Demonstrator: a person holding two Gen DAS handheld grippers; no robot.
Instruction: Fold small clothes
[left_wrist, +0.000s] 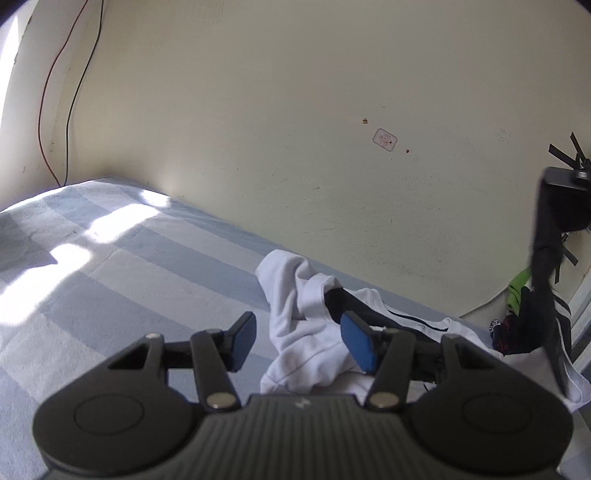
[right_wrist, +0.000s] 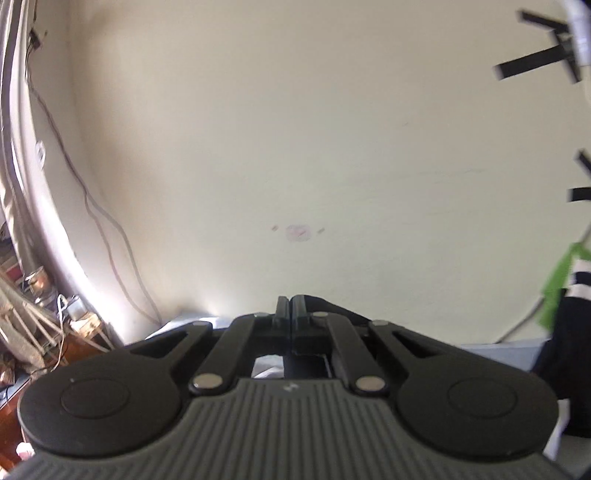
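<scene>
A crumpled white garment (left_wrist: 306, 317) with dark trim lies on the blue-and-white striped bed (left_wrist: 110, 266) near the wall. My left gripper (left_wrist: 299, 341) is open just above it, with its blue pads (left_wrist: 357, 341) on either side of the cloth's near folds. In the left wrist view my right gripper (left_wrist: 565, 199) hangs high at the right, with a dark strip of fabric (left_wrist: 546, 295) dangling from it down to the bed. In the right wrist view my right gripper (right_wrist: 291, 310) is shut on dark fabric (right_wrist: 325, 306) that shows just past its fingers.
A cream wall (left_wrist: 295, 110) rises right behind the bed. Red and black cables (left_wrist: 55, 110) run down its left corner. A pile of dark and green clothes (left_wrist: 517, 310) sits at the bed's far right. Cluttered shelves (right_wrist: 37, 314) stand at the left of the right wrist view.
</scene>
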